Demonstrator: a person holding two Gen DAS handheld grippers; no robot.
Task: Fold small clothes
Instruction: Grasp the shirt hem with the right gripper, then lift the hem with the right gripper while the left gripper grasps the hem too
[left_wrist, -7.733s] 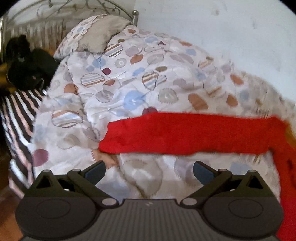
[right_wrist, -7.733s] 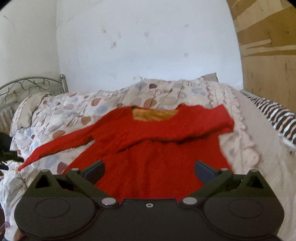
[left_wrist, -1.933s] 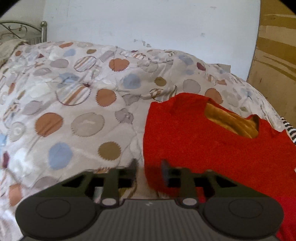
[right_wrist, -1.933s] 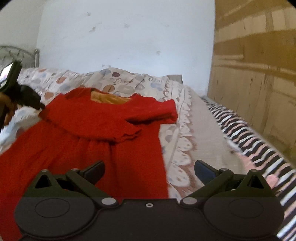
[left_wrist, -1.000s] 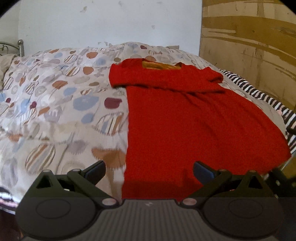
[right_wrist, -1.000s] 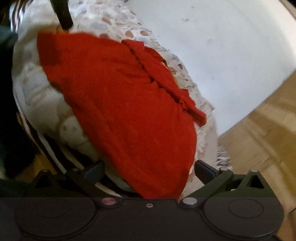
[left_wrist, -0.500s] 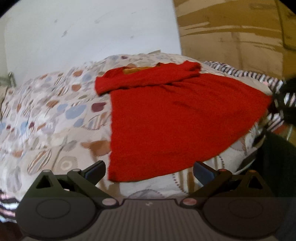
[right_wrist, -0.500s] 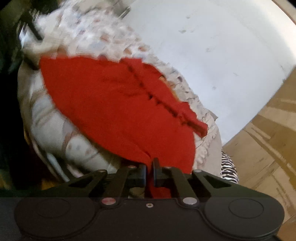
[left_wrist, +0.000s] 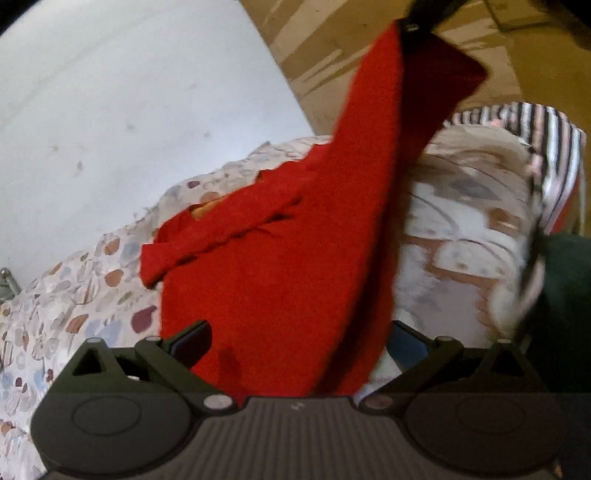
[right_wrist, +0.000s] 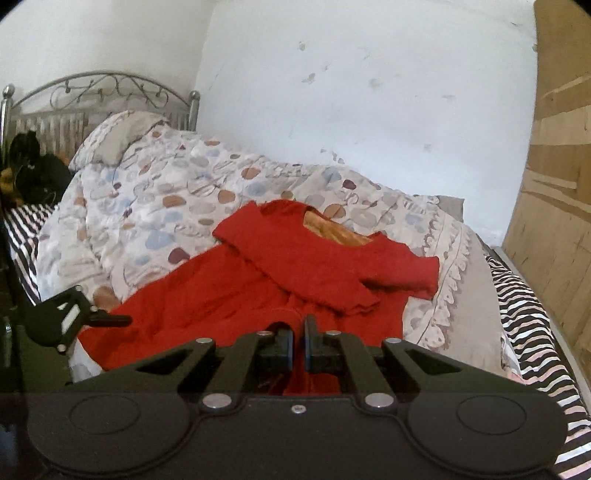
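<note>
Red knit fabric fills the middle of both views: a small red dress (right_wrist: 258, 291) lies spread on a bed, its long sleeves folded across the chest and a yellow-orange lining (right_wrist: 332, 230) showing at the neckline. Under it is a pale quilt (right_wrist: 166, 192) printed with blue, brown and maroon blobs, with a black-and-white striped sheet (right_wrist: 524, 332) along the bed's right side. Its fingers pressed together, the right gripper (right_wrist: 298, 332) pinches the dress's hem corner, and in the left wrist view that corner rises off the bed toward the top of the frame, pulled into a raised point. Lower down, the left gripper (left_wrist: 299, 339) has its fingers spread wide, with the other hem corner of the dress lying between them, not clamped. Behind the bed are a white wall (right_wrist: 369, 92), a metal headboard (right_wrist: 103, 85) and brown wooden panelling (right_wrist: 554, 147).
</note>
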